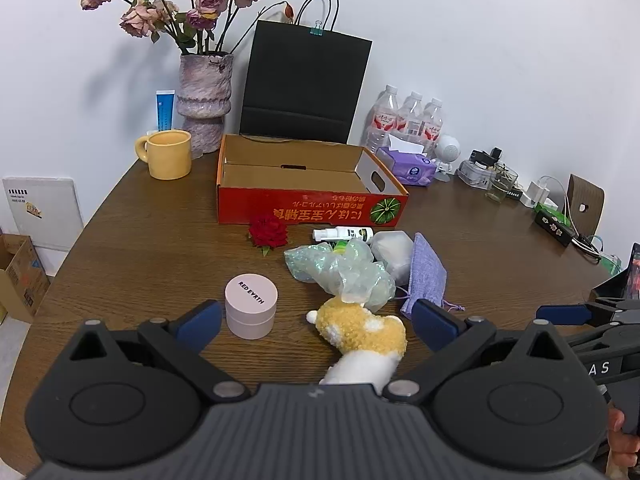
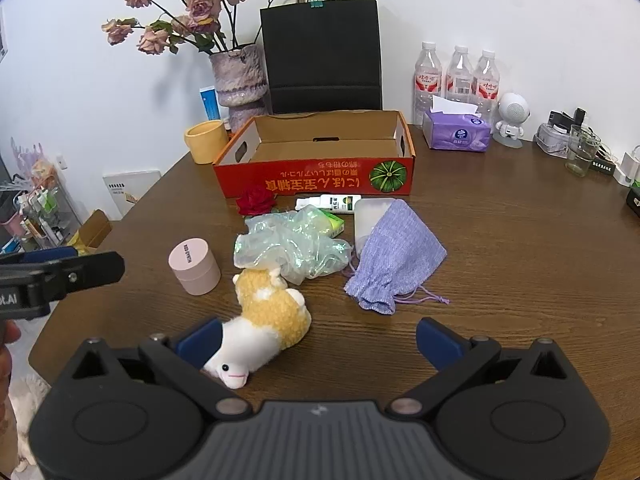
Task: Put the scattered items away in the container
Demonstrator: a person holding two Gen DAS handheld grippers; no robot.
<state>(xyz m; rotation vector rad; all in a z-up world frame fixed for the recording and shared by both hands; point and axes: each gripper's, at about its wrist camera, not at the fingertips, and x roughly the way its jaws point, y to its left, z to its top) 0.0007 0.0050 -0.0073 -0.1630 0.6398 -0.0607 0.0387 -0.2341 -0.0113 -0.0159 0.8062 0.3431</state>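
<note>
Left wrist view: the left gripper (image 1: 316,320) is spread wide, empty, straddling the plush toy (image 1: 362,330) on the table (image 1: 140,240) before the cardboard box (image 1: 308,206).

Right wrist view: the right gripper (image 2: 318,340) gapes wide, holding nothing; its left pad (image 2: 198,340) is at the plush toy (image 2: 268,320), contact unclear.

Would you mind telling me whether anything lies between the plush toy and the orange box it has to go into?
Yes: the crumpled plastic bag lies directly between the plush toy and the orange box, with a white bottle beyond it. The box stands open.
</note>
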